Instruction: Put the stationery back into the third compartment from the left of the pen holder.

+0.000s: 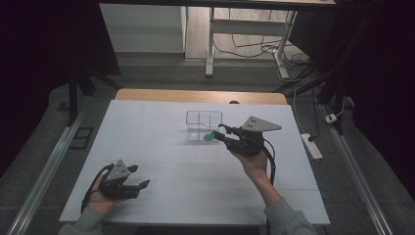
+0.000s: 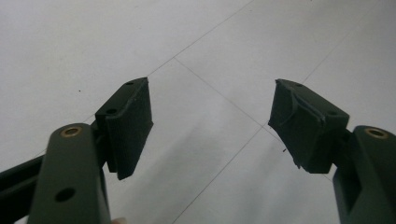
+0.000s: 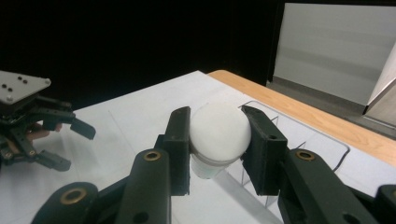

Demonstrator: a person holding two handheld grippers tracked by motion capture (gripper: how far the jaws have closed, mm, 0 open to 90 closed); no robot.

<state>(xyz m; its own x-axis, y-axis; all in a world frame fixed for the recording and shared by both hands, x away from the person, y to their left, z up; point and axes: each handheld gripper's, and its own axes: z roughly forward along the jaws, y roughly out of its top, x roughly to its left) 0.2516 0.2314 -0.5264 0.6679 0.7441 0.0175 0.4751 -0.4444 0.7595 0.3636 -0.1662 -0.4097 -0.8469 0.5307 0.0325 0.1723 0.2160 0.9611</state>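
Dim, dark-edged pictures; soft shadows

bulb (image 3: 218,128): base hidden between jaws | tray (image 3: 322,140): near side behind right gripper (image 3: 218,149) | green item (image 1: 209,136): too small to identify

You're in a dim lab: black curtains (image 1: 44,58), white-covered bench (image 1: 161,147), floor cables (image 1: 254,49), power strip (image 1: 311,146), rails (image 1: 46,169).

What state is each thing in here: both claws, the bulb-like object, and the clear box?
Left claw: open, holding nothing, low over the white tabletop.
Right claw: shut on the white round-topped object, beside the clear box.
White round-topped object: gripped, lifted off the table.
Clear box: upright on the table, divided into compartments.
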